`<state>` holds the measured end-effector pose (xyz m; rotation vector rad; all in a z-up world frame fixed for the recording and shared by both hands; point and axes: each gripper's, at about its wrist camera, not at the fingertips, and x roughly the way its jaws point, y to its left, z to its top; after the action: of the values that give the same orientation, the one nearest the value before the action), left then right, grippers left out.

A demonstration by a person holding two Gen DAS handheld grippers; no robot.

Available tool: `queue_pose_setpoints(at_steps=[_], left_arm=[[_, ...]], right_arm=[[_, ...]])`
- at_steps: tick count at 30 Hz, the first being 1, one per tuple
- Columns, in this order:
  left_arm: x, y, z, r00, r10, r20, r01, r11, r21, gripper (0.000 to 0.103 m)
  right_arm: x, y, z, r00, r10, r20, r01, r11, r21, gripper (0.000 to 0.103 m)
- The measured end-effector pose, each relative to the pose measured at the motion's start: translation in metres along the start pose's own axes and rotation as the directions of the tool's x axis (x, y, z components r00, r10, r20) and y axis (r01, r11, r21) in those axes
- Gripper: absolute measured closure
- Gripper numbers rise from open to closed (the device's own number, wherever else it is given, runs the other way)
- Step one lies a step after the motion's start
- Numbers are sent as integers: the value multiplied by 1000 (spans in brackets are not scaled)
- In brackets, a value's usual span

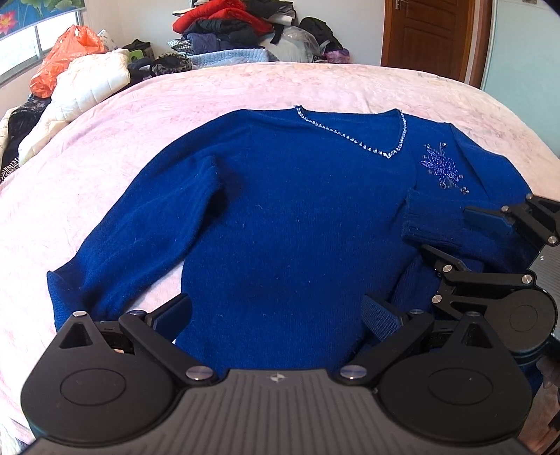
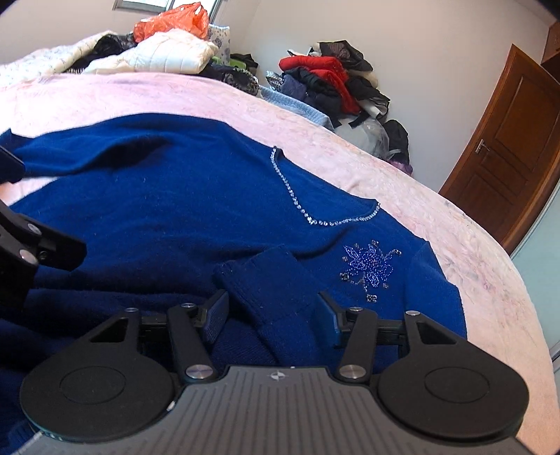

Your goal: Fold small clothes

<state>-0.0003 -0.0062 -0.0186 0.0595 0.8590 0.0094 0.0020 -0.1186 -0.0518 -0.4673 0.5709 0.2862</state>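
Note:
A dark blue sweater with a beaded V-neck and a beaded flower lies front up on the pink bedspread; it also shows in the right wrist view. Its left sleeve stretches out to the side. Its right sleeve cuff is folded over the chest, also seen from the left. My left gripper is open over the sweater's lower body. My right gripper is open with the cuff lying between its fingers; it shows in the left wrist view.
A heap of clothes lies beyond the bed's far edge. A white padded jacket and an orange plastic bag sit at the far left. A brown door stands at the back right.

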Motion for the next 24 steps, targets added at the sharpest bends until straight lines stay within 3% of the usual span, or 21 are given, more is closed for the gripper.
queue_pose_setpoints(at_steps=[5,13,16,21,24], left_arm=[[0,0,-1,1000,-3,-1,3,1000,4,0],[3,1,0,1000,-1,-13,1,1000,0,0],[-1,1,0,1000,-14,4,14,1000,7,0],[-14,-7,-3,989,-142,33,139,988,64,0],[-21,-18,-6,957,-289,30,283,950,135,0]], right_arm=[[2,6,-1,999,-41,17,42,997,-62,46],[10,-15,-4,1000,8,14,-8,999,50,98],[1,-36,-6,997,50,51,-58,985,161,99],[-22,-102,-18,992,43,122,-91,904,418,99],[-41,-145,-33,989,-38,144,-44,851,524,99]])
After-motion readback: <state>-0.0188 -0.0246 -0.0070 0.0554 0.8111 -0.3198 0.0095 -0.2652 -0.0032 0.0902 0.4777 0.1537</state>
